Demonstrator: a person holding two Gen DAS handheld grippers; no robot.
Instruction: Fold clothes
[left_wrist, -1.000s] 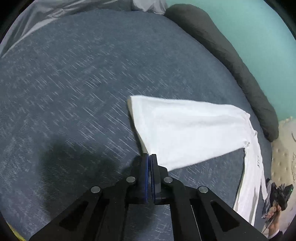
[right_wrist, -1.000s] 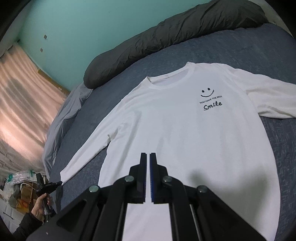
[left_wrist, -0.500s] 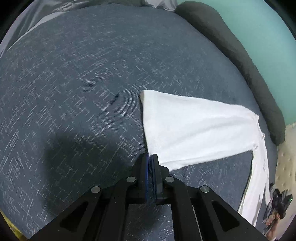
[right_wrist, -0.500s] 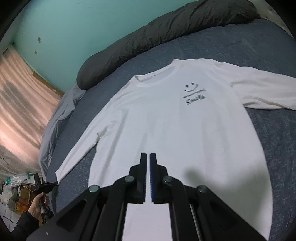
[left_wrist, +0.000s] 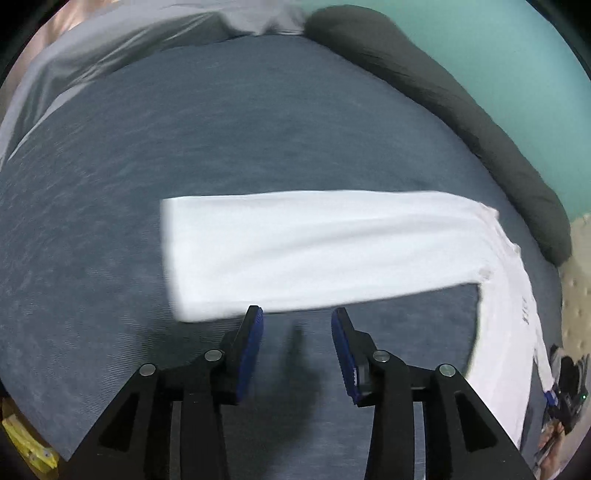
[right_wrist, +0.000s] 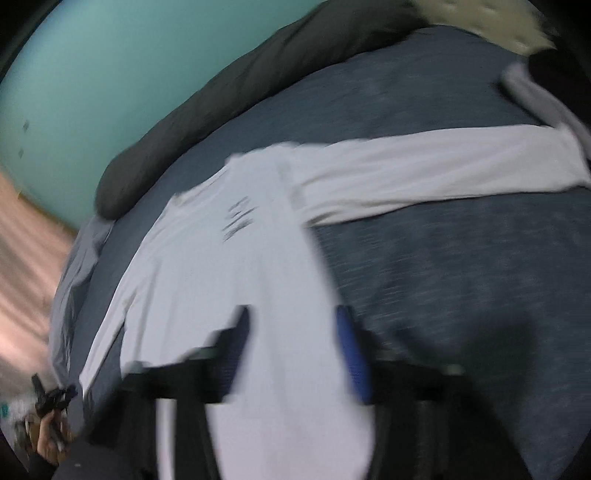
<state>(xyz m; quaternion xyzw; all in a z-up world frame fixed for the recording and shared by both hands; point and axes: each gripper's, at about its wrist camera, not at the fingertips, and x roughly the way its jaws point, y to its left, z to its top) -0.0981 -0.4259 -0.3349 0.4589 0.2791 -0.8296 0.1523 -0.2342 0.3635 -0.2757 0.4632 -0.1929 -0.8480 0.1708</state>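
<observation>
Moved since earlier: both claws were pressed together a sec ago, now both have just been opening; L view has slid along so the sleeve lies level across it; R view has swung toward the shirt's side edge, heavy blur.
L gripper (left_wrist: 296, 325): jaws spread, nothing between them, only bare blue-grey bedcover (left_wrist: 110, 184) below; blue pads (left_wrist: 255, 347) sit just short of the sleeve's near edge, not touching as far as I can see.
R gripper (right_wrist: 295, 332): jaws spread, hovering over the shirt's lower body; cloth shows between the fingers but pads aren't pinching it.
White shirt (right_wrist: 207, 280): long-sleeve, flat on the bed, dark print on chest, smeared, can't read.
Sleeve (left_wrist: 314, 251): stretched straight out from the shoulder, cuff end toward the L side of the L view.
Dark bolster (left_wrist: 443, 92): along bed's far edge, against teal wall (right_wrist: 92, 74).
Grey sheet (left_wrist: 92, 55): bunched at the bed's far corner.
Other person: hand (right_wrist: 48, 435) holding a black device at bed's edge, well apart from both claws.
</observation>
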